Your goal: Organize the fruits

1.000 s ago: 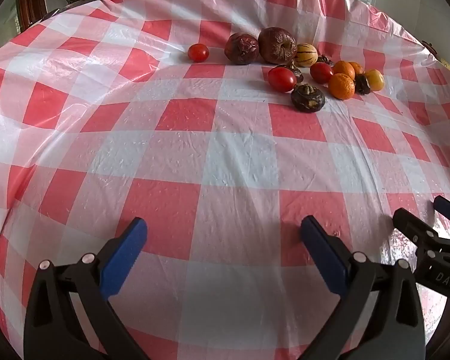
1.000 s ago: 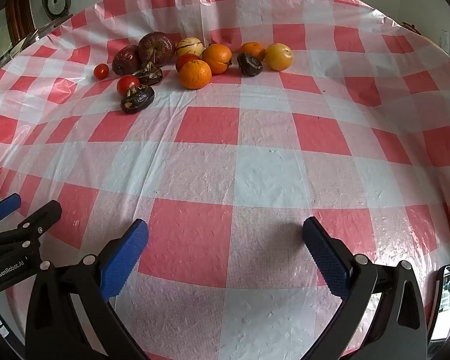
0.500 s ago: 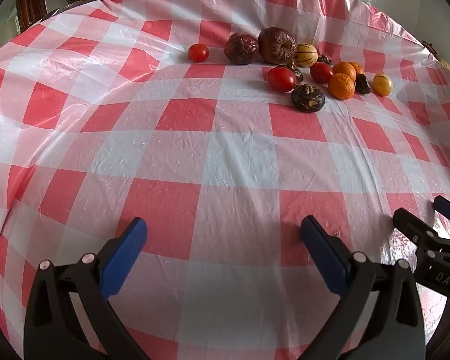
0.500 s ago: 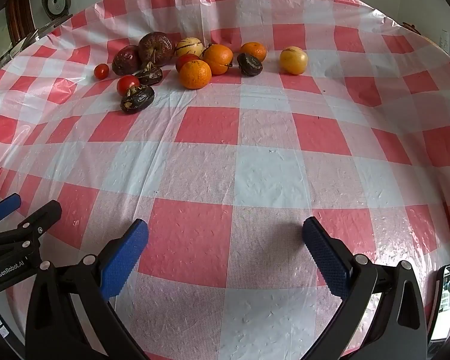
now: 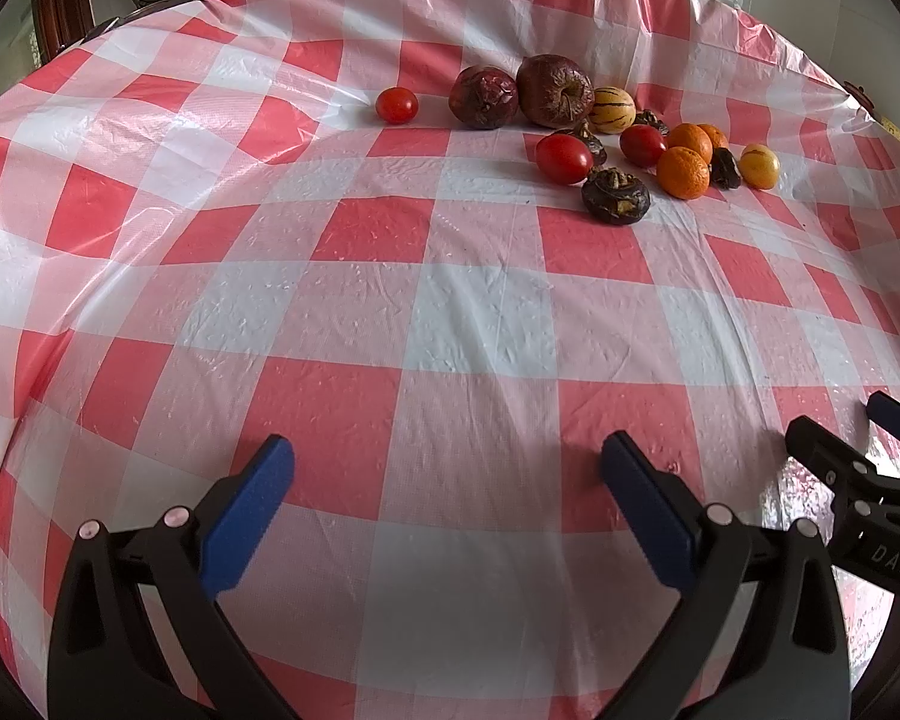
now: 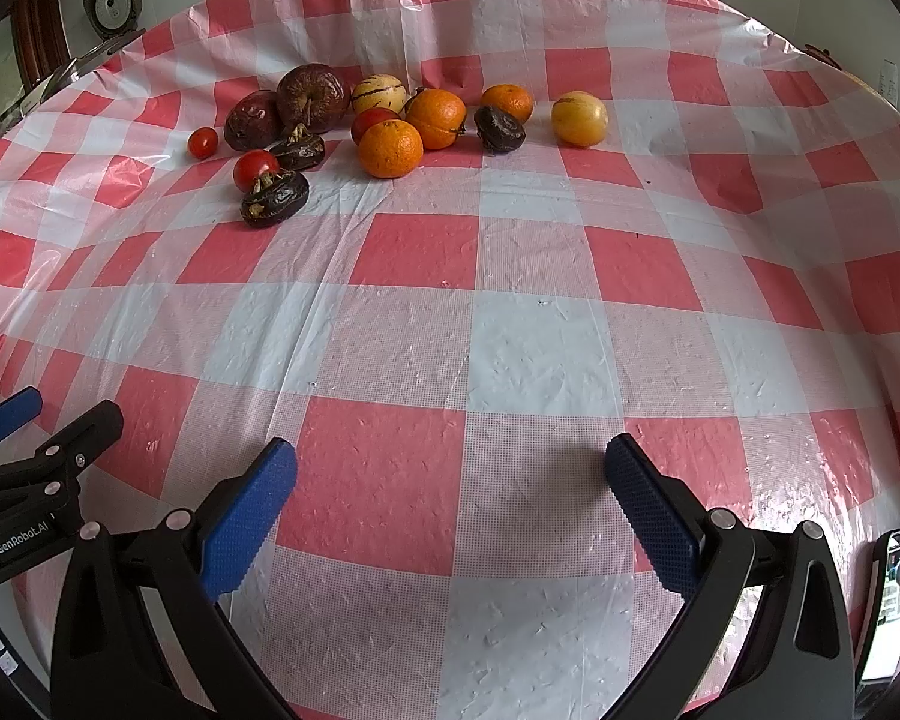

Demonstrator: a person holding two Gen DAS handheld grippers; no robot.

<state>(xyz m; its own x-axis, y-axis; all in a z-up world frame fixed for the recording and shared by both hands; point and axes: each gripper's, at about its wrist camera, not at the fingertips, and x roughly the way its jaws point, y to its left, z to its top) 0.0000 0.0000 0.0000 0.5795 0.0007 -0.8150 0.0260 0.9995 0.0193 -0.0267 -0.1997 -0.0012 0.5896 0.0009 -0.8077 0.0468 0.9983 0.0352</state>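
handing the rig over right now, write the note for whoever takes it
Left gripper: open, empty, low over the near part of the checked tablecloth.
Right gripper: open, empty, alongside the left one.
Fruit: all loose in a cluster at the far side. Two wrinkled dark apples, a striped pale melon, three oranges, tomatoes, shrivelled dark fruits. One small tomato sits off the left end, a yellow fruit off the right end.
Done: nothing grouped as far as I can see.
Left: all the sorting; no bin or tray in view.
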